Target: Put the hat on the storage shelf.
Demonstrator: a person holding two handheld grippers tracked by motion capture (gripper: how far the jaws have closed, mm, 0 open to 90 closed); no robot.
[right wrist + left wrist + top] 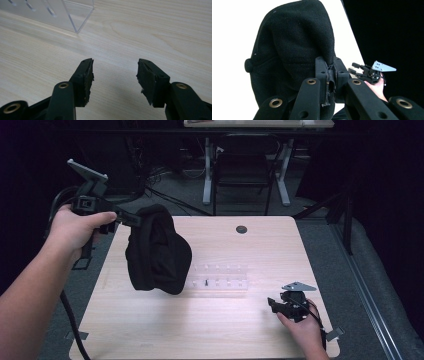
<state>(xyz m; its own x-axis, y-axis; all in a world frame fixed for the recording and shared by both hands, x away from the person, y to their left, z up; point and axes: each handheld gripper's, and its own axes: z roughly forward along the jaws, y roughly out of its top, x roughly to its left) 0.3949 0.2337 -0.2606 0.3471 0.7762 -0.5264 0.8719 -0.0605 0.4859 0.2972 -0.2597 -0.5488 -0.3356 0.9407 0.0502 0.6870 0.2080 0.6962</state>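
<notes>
A black cloth cap [157, 252] hangs in the air over the left part of the wooden table [200, 330]. My left gripper [131, 220] is held up at the table's far left corner, shut on the cap's edge. In the left gripper view the jaws pinch a fold of the cap [294, 50] at my left gripper [331, 66]. My right gripper [272, 304] rests low at the table's near right, also seen as my right gripper [355, 68] in the left gripper view. Its jaws stand open over bare wood with nothing between them at my right gripper [115, 72].
A clear acrylic rack [220, 280] stands on the middle of the table, just right of the cap; its corner [62, 15] lies ahead of the right jaws. A dark round grommet [241, 229] sits near the far edge. Beyond the table stands a chair [242, 170].
</notes>
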